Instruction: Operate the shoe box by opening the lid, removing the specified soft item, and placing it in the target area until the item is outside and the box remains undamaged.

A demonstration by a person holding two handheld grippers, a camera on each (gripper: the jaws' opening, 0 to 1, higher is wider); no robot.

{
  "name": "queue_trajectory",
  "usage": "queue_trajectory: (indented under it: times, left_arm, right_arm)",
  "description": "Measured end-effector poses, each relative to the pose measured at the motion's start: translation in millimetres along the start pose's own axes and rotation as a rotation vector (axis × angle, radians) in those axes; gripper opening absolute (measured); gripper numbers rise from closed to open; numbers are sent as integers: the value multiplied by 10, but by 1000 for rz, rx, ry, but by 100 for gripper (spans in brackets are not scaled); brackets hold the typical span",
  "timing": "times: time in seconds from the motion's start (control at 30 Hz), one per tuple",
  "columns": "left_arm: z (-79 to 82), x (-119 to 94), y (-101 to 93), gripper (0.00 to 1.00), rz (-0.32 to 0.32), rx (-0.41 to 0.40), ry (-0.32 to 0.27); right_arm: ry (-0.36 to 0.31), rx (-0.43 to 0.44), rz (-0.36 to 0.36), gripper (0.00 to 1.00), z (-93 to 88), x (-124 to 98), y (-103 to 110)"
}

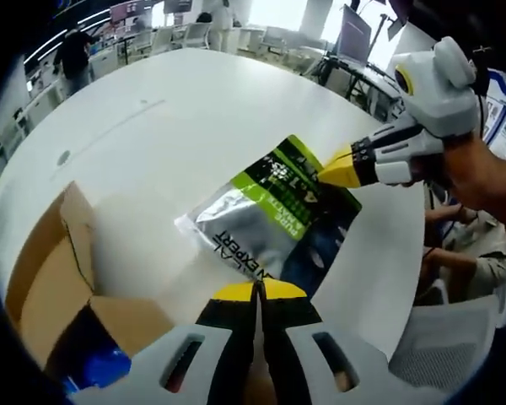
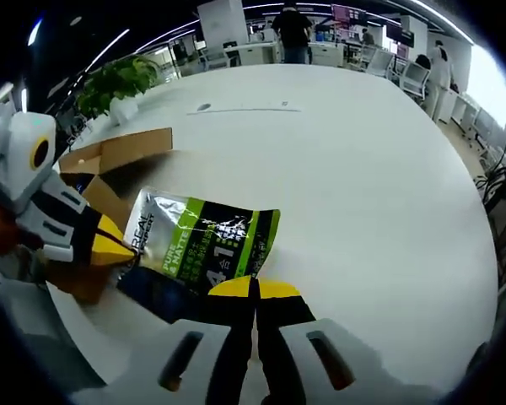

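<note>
A soft pouch (image 1: pixel 270 215), silver, green and dark blue, hangs just above the white table (image 1: pixel 194 110). In the left gripper view my left gripper (image 1: pixel 257 291) is shut on its near silver edge. The right gripper (image 1: pixel 337 169) comes in from the right and pinches the green corner. In the right gripper view my right gripper (image 2: pixel 255 288) is shut on the pouch (image 2: pixel 202 240) at its green edge, and the left gripper (image 2: pixel 118 249) grips the pouch's left end. The open cardboard shoe box (image 1: pixel 51 278) sits to the left, with something blue (image 1: pixel 101 371) inside. It also lies beyond the pouch as the shoe box (image 2: pixel 126 148).
The round table (image 2: pixel 363 169) stretches wide and bare beyond the pouch. A grey chair (image 1: pixel 455 346) stands at its near right edge. A potted plant (image 2: pixel 110 84) sits past the box. Desks, monitors and standing people fill the far background.
</note>
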State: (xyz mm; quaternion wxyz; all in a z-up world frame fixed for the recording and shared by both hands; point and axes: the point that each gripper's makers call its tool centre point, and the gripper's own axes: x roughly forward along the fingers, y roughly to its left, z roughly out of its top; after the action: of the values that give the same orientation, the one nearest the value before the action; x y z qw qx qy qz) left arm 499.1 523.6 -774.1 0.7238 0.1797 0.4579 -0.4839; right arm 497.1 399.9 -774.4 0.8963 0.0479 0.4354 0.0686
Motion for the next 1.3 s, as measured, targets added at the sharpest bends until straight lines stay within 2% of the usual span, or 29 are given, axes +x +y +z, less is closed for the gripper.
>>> queue_trajectory:
  times: [0.3,0.7,0.9,1.3]
  left_arm:
    - [-59,89,35,0,15,13,36]
    - [-70,151,69,0,36,44,49]
    - [-61,170,75,4,35,63,40]
    - [21,111,60,11,38,52,6]
  right_arm:
    - [8,15,12,0,-60,65,-4]
    - [12,14,10,0,-162,138,-47]
    - [5,14,10,1,-176,143,-76]
    - [-43,10,-13,16,-106,83,-121]
